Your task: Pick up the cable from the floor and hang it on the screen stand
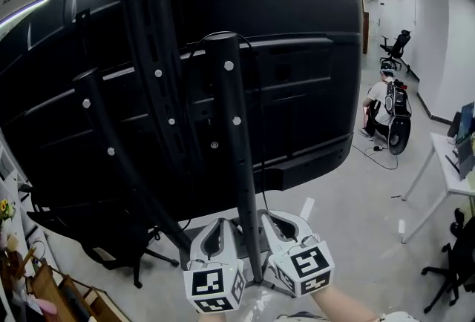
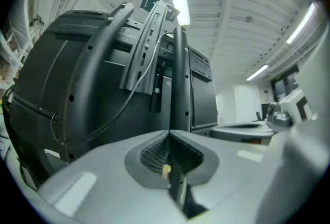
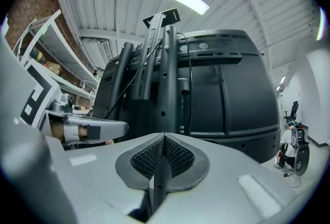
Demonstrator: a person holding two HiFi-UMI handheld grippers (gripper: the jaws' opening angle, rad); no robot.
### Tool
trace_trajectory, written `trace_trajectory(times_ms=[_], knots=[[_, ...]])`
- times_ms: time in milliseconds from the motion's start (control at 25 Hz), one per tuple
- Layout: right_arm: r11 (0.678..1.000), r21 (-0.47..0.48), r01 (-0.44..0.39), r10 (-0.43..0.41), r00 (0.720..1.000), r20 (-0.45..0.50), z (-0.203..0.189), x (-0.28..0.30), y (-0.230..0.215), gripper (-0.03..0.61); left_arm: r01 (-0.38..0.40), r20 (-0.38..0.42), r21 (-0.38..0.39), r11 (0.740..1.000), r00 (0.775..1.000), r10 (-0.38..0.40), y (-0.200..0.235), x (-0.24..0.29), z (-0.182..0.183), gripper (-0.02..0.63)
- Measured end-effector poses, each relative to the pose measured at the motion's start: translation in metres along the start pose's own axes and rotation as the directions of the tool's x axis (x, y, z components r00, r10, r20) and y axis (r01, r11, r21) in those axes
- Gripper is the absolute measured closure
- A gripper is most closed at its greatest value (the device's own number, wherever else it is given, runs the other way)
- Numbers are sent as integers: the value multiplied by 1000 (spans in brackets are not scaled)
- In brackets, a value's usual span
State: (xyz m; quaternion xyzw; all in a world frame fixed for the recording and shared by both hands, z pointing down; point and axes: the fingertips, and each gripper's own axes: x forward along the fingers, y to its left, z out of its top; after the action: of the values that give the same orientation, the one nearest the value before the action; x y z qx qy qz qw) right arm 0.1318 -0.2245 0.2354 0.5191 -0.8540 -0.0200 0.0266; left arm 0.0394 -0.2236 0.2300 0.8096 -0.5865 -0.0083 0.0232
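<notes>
The back of a large black screen [image 1: 297,83] on its stand fills the head view. A thin black cable [image 1: 259,135] loops over the top of the stand's middle upright post [image 1: 234,157] and hangs down beside it. The cable [image 2: 135,89] also shows in the left gripper view, and the cable [image 3: 188,78] in the right gripper view. Low in front of the post, my left gripper [image 1: 220,222] and right gripper [image 1: 269,215] sit side by side, one on each side of it. The left gripper [image 2: 169,133] has its jaws meeting at the tips. The right gripper [image 3: 164,136] is shut on nothing.
A person [image 1: 382,107] crouches on the floor at the far right beside a dark scooter. A white desk [image 1: 451,159] and office chairs [image 1: 454,263] stand at the right. Shelves [image 1: 33,280] with clutter line the lower left. The stand's base legs [image 1: 141,257] spread over the floor.
</notes>
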Motion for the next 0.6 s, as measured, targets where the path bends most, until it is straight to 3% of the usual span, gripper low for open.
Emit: trace_trajectory(times_ms=[160, 600], knots=[[1000, 3, -15, 15, 1000, -26, -12, -4, 8, 580, -25, -17, -9, 1000, 1000, 24, 5, -5, -12, 606], [999, 6, -37, 37, 999, -32, -18, -6, 21, 580, 2, -79, -20, 1000, 997, -4, -1, -7, -30, 606]])
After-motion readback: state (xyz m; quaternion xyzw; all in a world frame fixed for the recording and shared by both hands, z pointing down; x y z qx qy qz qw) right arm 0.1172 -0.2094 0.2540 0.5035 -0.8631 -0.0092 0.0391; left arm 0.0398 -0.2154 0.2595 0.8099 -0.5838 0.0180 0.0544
